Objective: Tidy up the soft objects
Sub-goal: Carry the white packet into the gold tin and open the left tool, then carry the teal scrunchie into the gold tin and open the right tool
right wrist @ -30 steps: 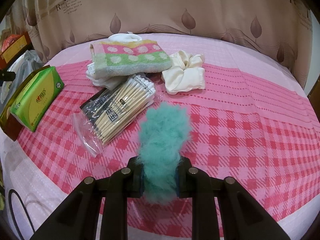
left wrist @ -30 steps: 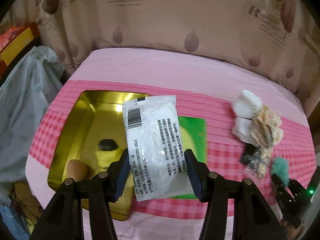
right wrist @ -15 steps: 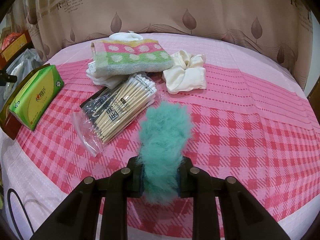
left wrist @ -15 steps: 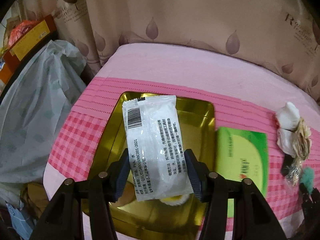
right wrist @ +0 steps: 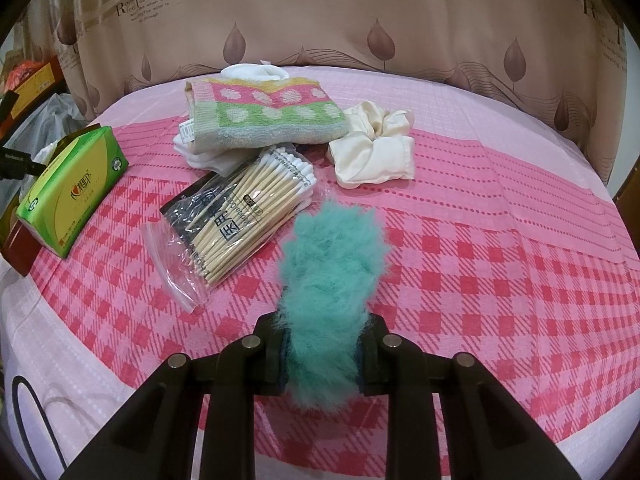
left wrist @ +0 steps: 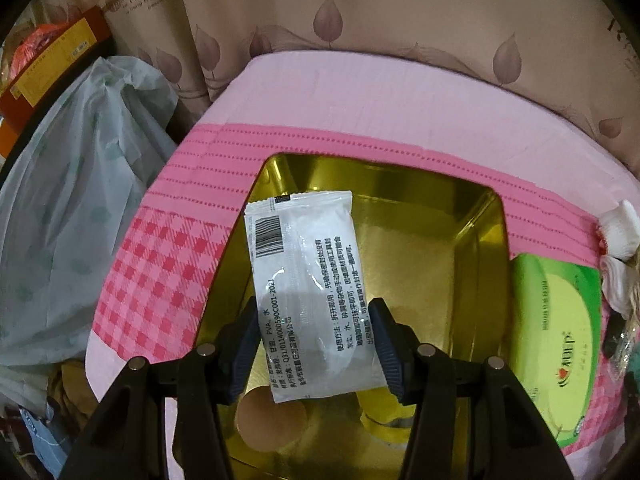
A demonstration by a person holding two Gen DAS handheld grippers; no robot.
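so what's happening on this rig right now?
A person is sorting soft items with two handheld grippers. The left gripper holds a white sealed packet above the open gold tin. The right gripper grips a teal fluffy scrunchie over the pink checked cloth. Cotton swabs, a towel and a cream scrunchie lie unsorted.

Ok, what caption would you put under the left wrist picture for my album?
Left gripper holding a white sealed packet over the open gold tin, beside a green tissue pack.

White sachet [left wrist: 308,292] above gold tin [left wrist: 476,248]
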